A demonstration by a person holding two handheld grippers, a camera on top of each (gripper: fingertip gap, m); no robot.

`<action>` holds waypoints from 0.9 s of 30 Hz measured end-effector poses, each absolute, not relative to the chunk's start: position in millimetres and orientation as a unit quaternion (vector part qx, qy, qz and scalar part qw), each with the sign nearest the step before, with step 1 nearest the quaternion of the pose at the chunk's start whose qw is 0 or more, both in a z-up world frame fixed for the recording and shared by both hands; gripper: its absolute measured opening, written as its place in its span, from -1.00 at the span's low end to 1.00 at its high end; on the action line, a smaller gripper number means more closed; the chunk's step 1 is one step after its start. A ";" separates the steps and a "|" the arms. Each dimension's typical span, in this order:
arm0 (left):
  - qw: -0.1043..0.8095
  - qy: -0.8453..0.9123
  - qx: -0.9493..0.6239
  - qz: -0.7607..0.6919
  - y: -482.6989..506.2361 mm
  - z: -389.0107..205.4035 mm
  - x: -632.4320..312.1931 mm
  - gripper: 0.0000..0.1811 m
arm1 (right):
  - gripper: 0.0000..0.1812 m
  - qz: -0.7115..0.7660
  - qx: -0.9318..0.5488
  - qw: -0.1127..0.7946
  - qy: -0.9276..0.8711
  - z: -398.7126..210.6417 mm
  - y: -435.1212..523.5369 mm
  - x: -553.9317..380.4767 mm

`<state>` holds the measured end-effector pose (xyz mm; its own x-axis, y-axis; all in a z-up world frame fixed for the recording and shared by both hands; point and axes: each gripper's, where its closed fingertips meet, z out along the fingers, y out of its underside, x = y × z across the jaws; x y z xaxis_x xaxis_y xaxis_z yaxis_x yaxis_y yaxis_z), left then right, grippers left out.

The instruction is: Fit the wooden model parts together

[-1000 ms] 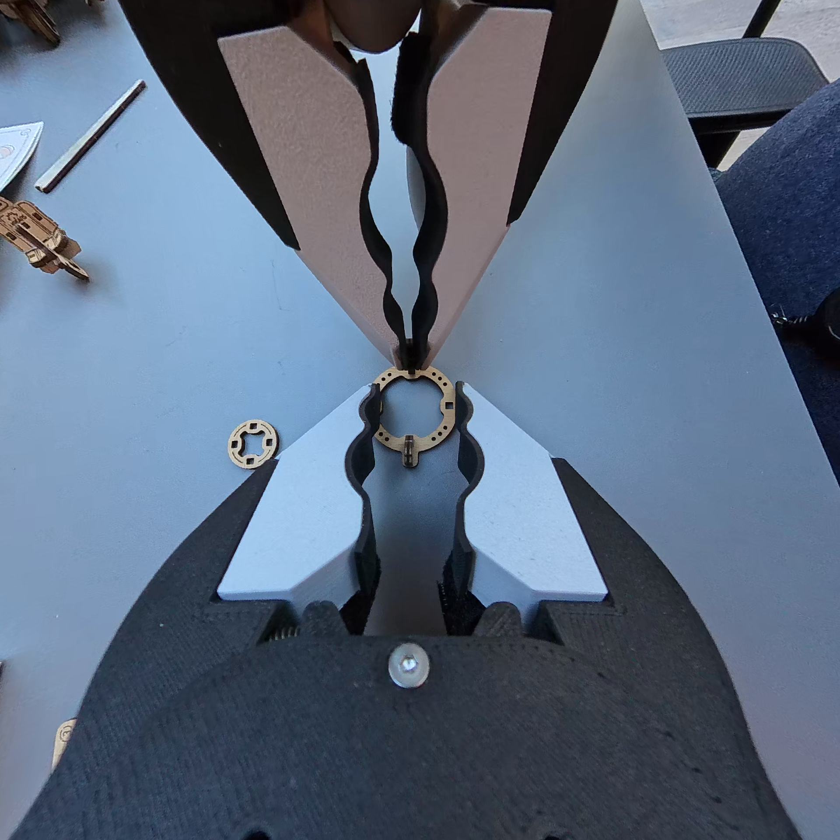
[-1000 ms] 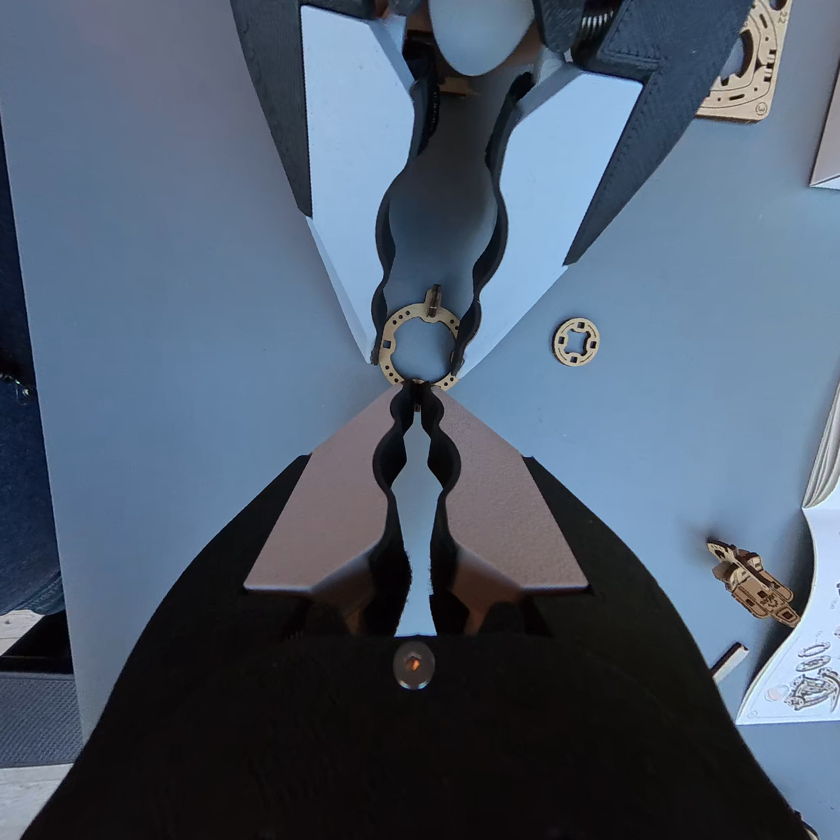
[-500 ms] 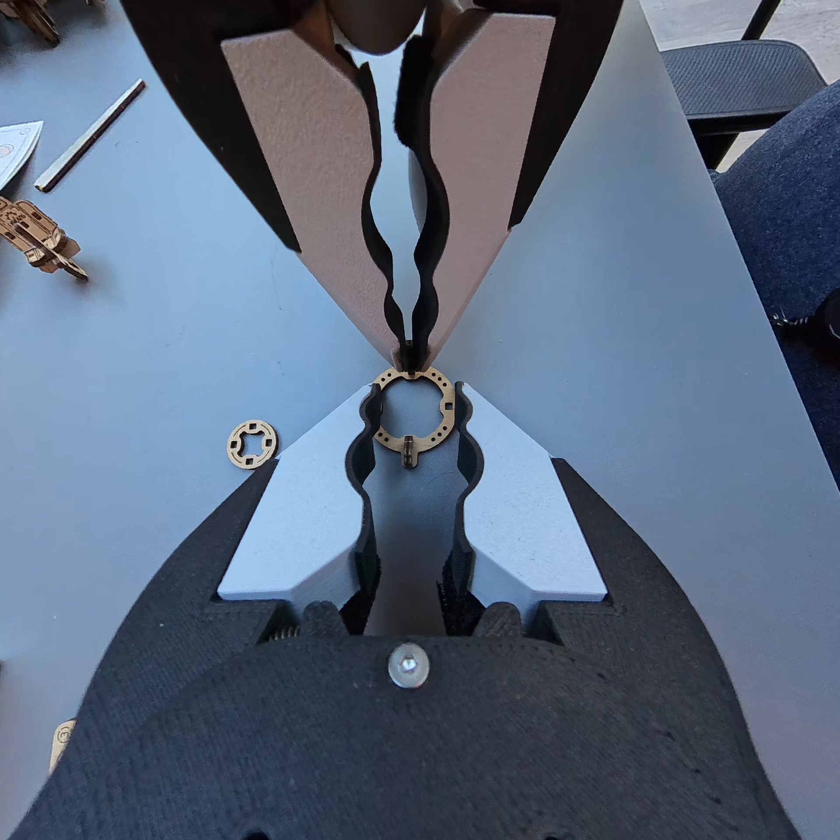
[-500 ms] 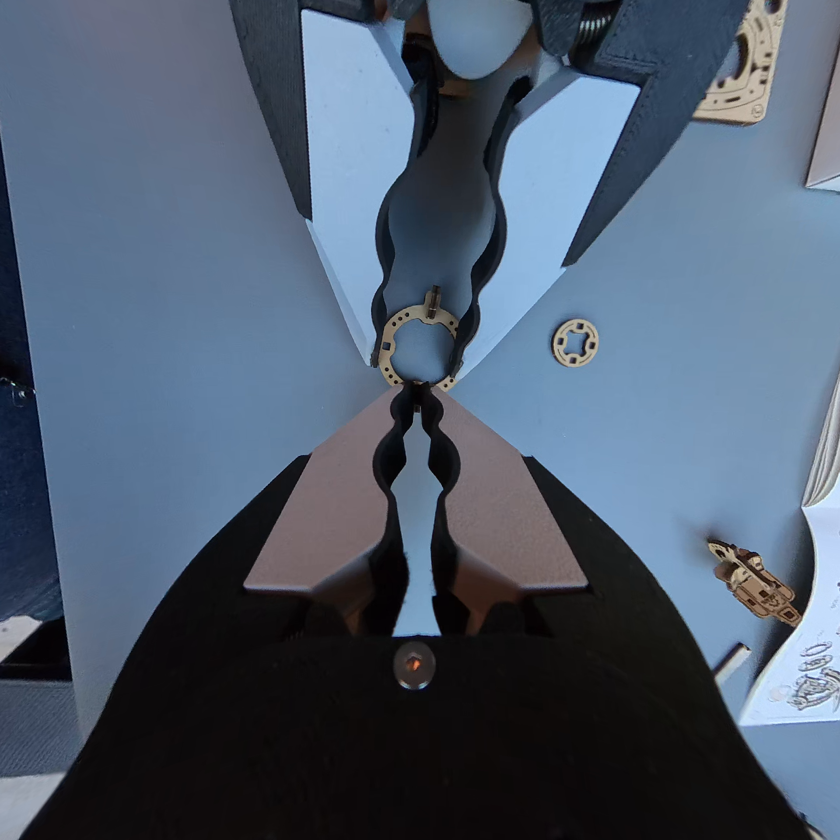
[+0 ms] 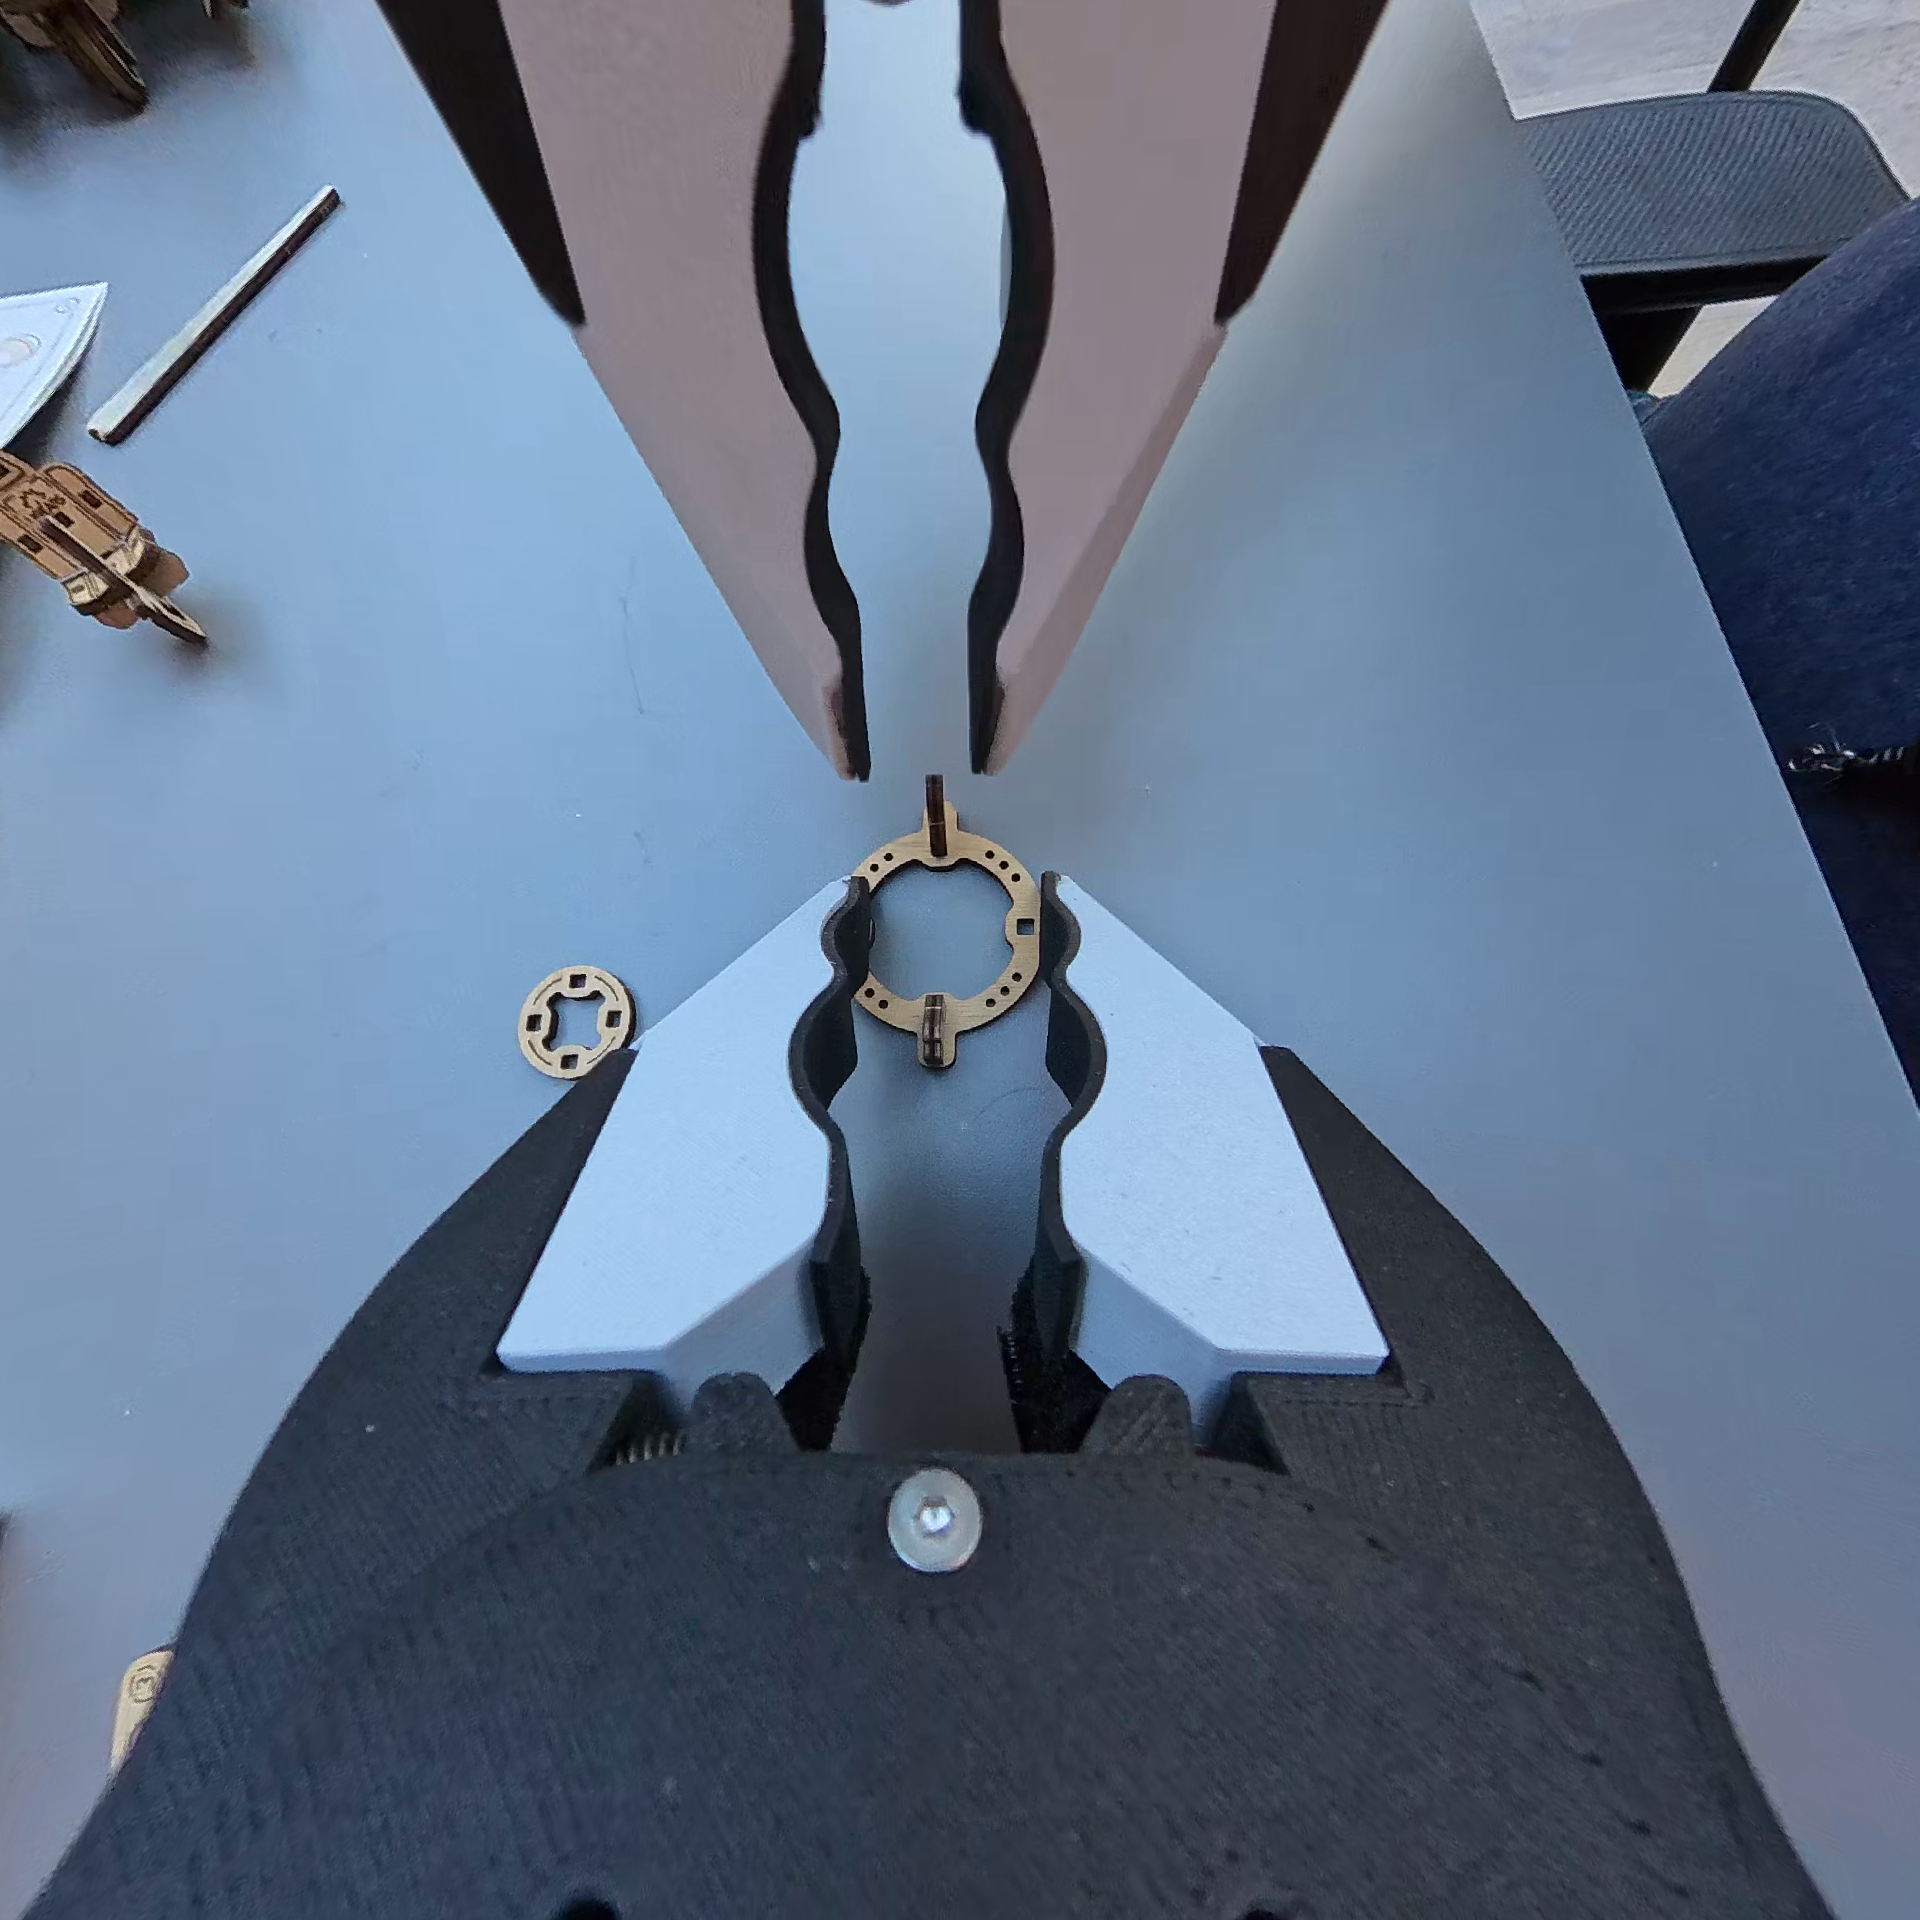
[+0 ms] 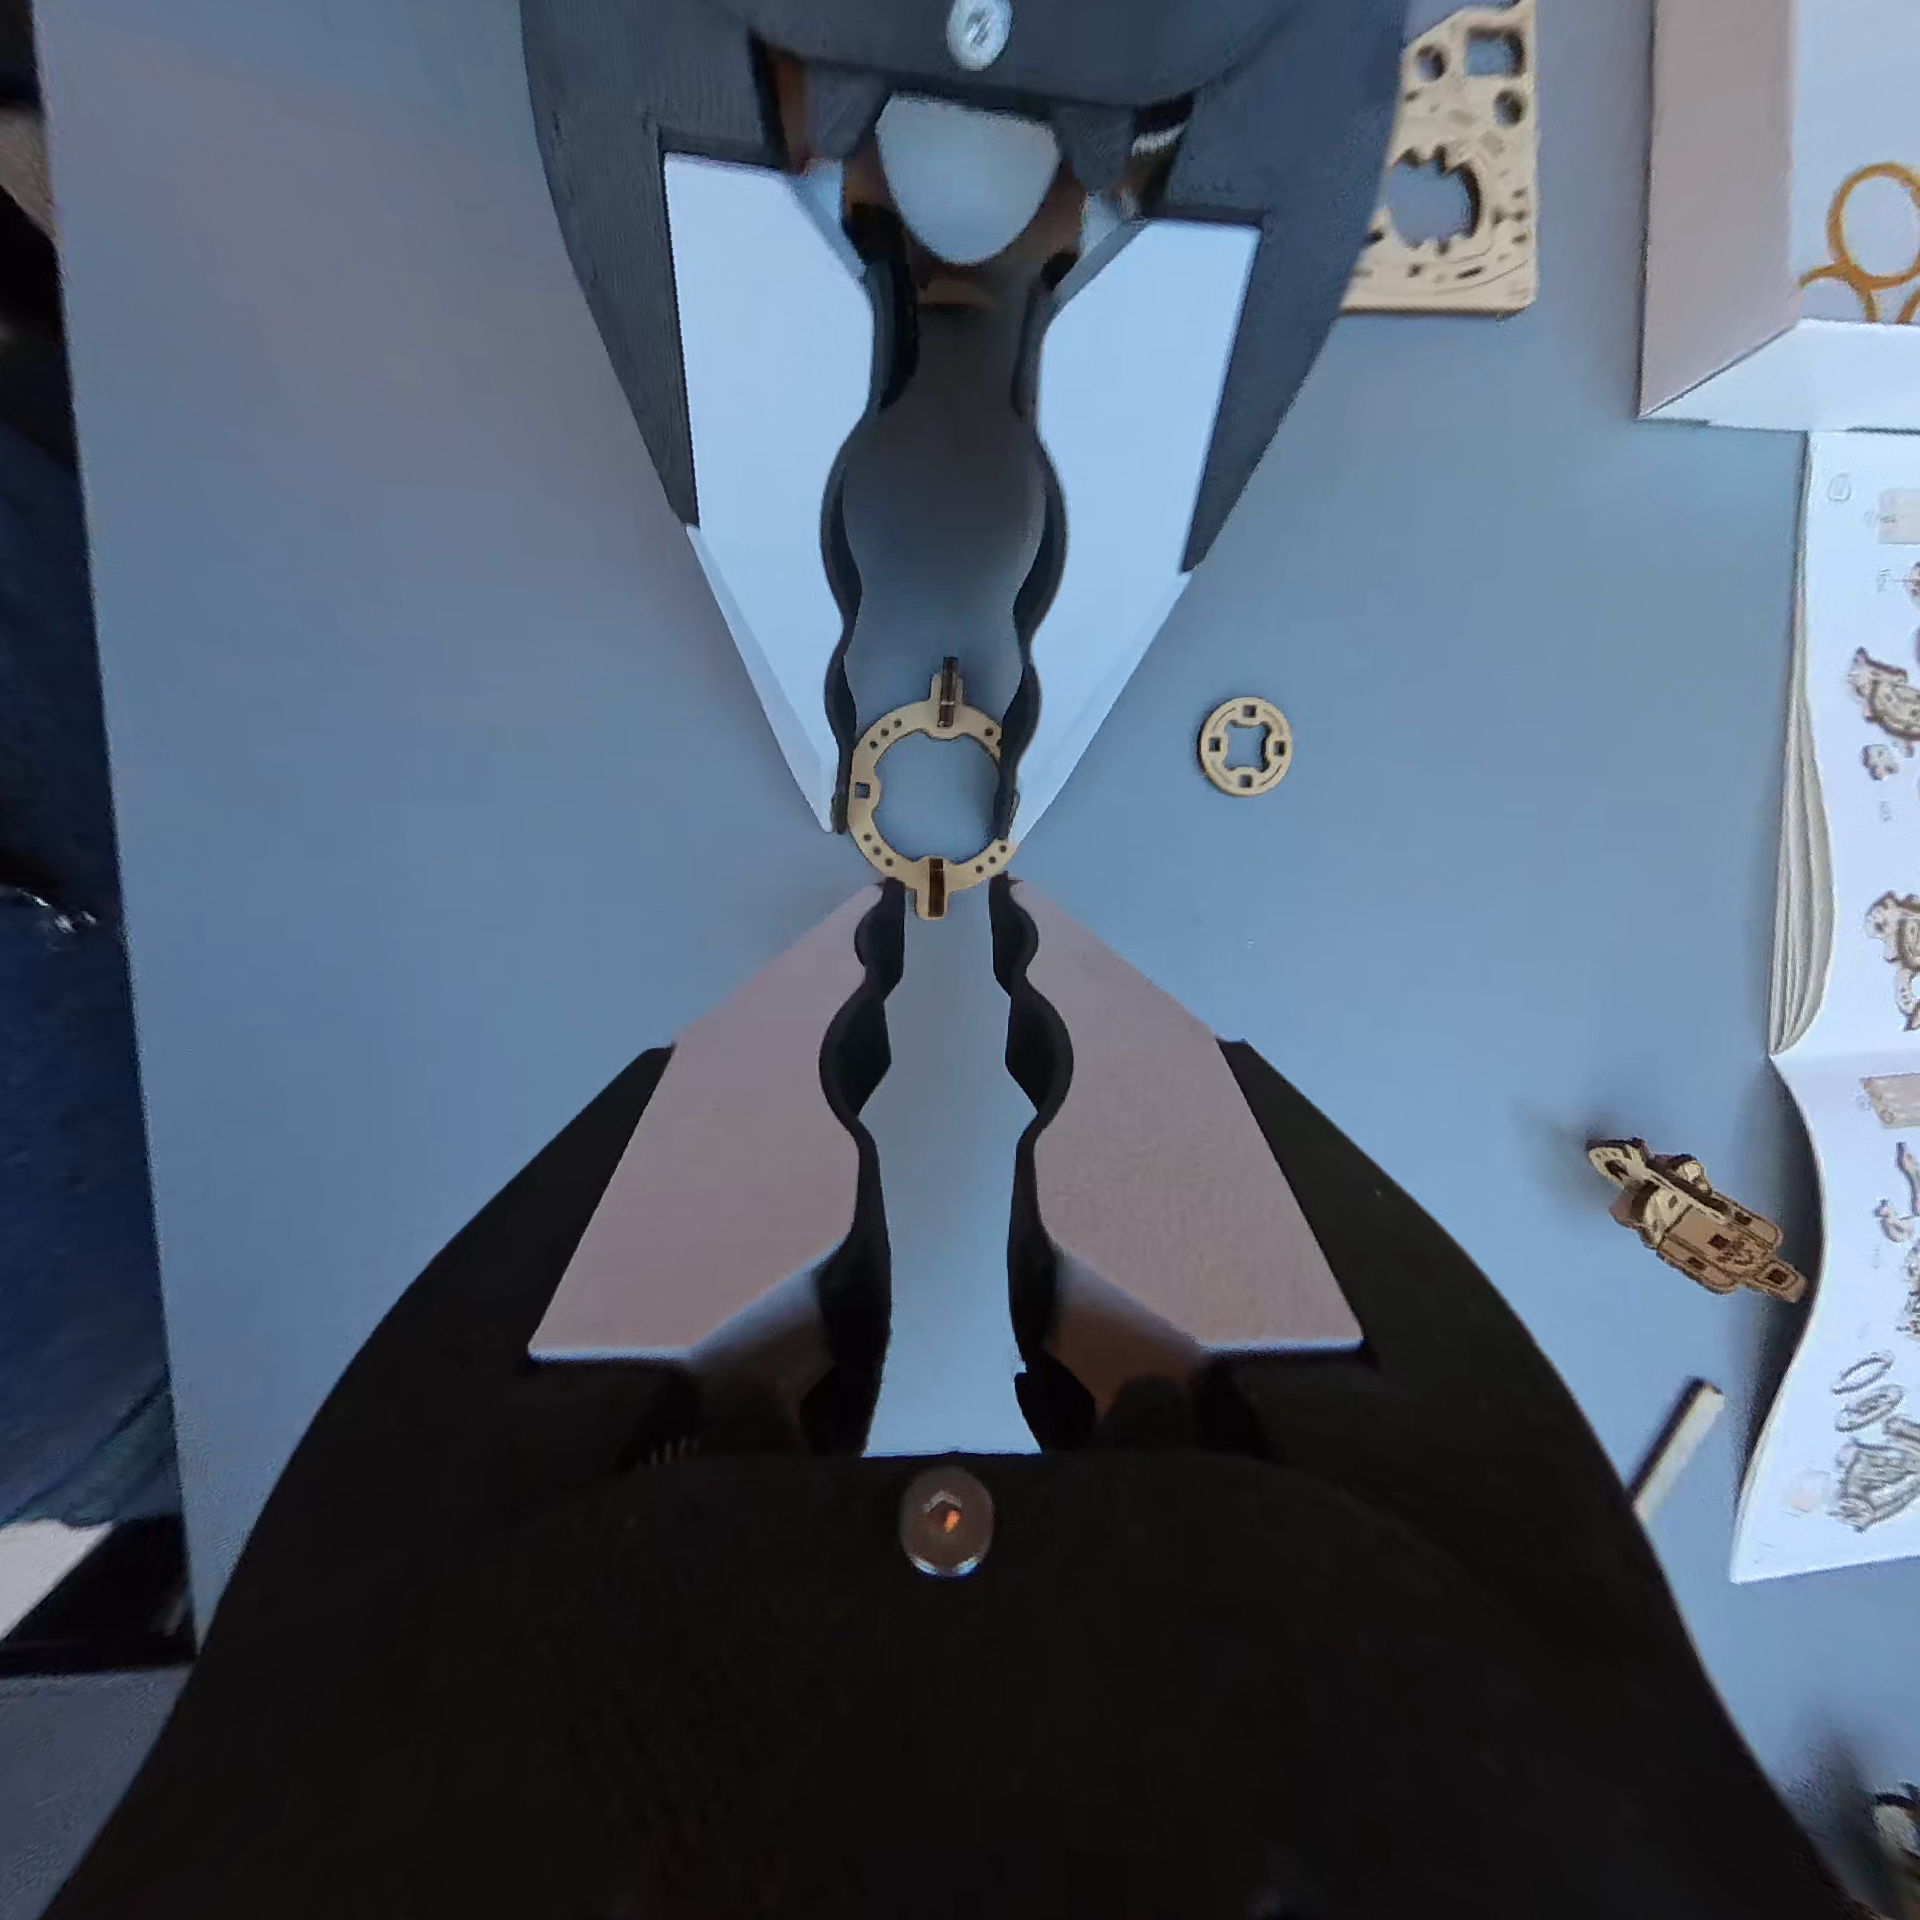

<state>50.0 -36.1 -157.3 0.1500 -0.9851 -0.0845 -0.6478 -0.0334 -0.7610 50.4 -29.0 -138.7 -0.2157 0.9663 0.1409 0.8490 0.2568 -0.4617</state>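
My left gripper, with pale blue fingers, is shut on a flat wooden ring and holds its two sides between the fingertips just above the grey table. A small wooden peg stands in the ring's far edge, and a second peg sits in its near edge. My right gripper, with brown fingers, faces the left one and is open, its tips on either side of the far peg, apart from it. The ring and the left gripper also show in the right wrist view.
A small wooden disc lies beside the left fingers. A built wooden sub-assembly, a stick, a booklet, a box and a cut-out sheet lie about. A chair stands past the table edge. Only a small space, under 4 cm, lies between the two pairs of fingers.
My right gripper was shut on the far peg at the ring's edge. It has opened, let the peg go and drawn back a little. The peg stays in the ring.
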 end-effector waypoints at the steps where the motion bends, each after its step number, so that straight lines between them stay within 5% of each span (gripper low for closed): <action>1: 0.344 0.604 -0.675 -0.245 -36.1 -157.3 49.9 -0.66 | -0.86 0.132 -0.587 0.193 -0.775 -143.5 -30.1 51.3; 18: 0.344 0.603 -0.676 -0.247 -36.3 -157.2 50.3 -0.66 | -0.99 0.125 -0.600 0.134 -0.779 -154.6 -31.8 46.7; 27: 0.342 0.600 -0.677 -0.254 -36.4 -157.0 50.3 -0.66 | -0.98 0.102 -0.580 0.180 -0.788 -154.8 -32.7 47.2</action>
